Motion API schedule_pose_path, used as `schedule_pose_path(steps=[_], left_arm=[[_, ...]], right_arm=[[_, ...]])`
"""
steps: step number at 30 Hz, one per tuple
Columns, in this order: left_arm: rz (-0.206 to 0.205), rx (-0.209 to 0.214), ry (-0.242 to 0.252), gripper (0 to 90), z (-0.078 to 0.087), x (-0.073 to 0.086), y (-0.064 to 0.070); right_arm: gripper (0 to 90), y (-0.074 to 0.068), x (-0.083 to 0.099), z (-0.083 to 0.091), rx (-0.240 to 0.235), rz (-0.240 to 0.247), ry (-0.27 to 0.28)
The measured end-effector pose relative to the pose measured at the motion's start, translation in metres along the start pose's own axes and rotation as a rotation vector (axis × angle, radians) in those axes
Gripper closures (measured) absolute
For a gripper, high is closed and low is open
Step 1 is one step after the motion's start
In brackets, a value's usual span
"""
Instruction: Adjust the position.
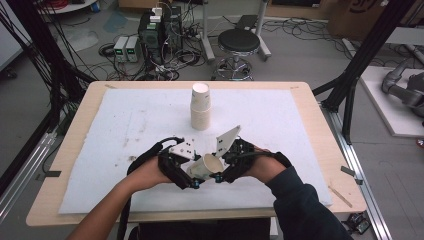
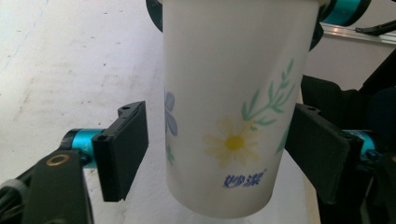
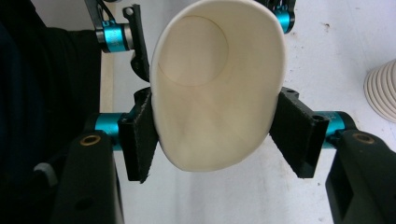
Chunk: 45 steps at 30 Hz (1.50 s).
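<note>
Two grippers are being held together low at the near middle of the white mat (image 1: 125, 150), which is covering most of the wooden table (image 1: 320, 130). A stack of paper cups (image 1: 201, 106) is standing upright farther back on the mat, well apart from both grippers.

One paper cup (image 1: 207, 167) is being carried between the two grippers, tilted, mouth facing up and toward the right gripper (image 1: 226, 170).

Right gripper view: the cup's rim is being squeezed between the two black pads (image 3: 140, 135); the mouth is being pressed from round into an oval. Both pads are touching the cup wall, so the jaws are closed on the cup at about the cup's width. The inside is plain cream and the round bottom is showing.

Left gripper view: the cup body (image 2: 236, 102) is sitting between the left gripper (image 1: 186, 176) pads, base end pointing down. The right-hand pad (image 2: 317, 149) is lying against the cup wall; a narrow gap is being left at the left-hand pad (image 2: 123, 149), so the jaws are slightly wider than the cup, not clamping it.

Cup outside: white, printed with a yellow daisy, green sprig, blue flower and small blue characters near the base.
</note>
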<state>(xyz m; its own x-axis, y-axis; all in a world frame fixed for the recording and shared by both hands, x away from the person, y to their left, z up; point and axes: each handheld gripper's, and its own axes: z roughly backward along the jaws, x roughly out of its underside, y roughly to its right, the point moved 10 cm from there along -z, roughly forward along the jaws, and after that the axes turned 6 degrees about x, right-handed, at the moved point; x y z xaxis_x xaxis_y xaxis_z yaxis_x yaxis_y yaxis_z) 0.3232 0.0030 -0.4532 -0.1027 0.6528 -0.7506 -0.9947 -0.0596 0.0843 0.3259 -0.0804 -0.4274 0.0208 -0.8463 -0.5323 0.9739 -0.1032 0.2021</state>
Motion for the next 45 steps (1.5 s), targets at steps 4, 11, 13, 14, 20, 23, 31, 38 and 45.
schedule_pose_path(steps=[4, 11, 13, 14, 20, 23, 31, 38, 45], left_arm=[[0.005, 0.018, 0.005, 29.0, -0.003, -0.003, 0.002], [-0.007, 0.061, -0.005, 37.8, -0.008, -0.002, 0.006], [-0.014, 0.066, -0.01, 38.2, -0.008, -0.002, 0.006], [-0.016, 0.067, -0.011, 38.2, -0.008, -0.002, 0.007], [0.001, 0.067, 0.043, 37.4, -0.007, -0.004, 0.007], [0.008, 0.061, 0.065, 36.5, -0.005, -0.003, 0.006], [0.062, 0.021, 0.157, 35.4, 0.004, 0.007, -0.002], [0.098, -0.016, 0.242, 36.1, 0.014, 0.016, -0.006], [0.137, -0.061, 0.317, 34.5, 0.021, 0.026, -0.013]], right_arm=[[37.1, -0.002, -0.001, -0.002, -0.002, 0.022, -0.022], [37.1, -0.006, 0.0, -0.004, -0.012, 0.031, -0.049], [37.1, -0.007, 0.0, -0.004, -0.017, 0.03, -0.052], [37.1, -0.007, -0.001, -0.004, -0.019, 0.03, -0.048], [32.2, -0.006, -0.003, -0.003, -0.013, 0.025, -0.019], [27.7, -0.004, -0.005, 0.0, -0.008, -0.009, 0.014], [21.8, 0.009, -0.005, 0.02, 0.046, -0.143, 0.199], [21.9, 0.021, 0.015, 0.038, 0.108, -0.273, 0.33], [21.9, 0.031, 0.051, 0.047, 0.213, -0.403, 0.413]])
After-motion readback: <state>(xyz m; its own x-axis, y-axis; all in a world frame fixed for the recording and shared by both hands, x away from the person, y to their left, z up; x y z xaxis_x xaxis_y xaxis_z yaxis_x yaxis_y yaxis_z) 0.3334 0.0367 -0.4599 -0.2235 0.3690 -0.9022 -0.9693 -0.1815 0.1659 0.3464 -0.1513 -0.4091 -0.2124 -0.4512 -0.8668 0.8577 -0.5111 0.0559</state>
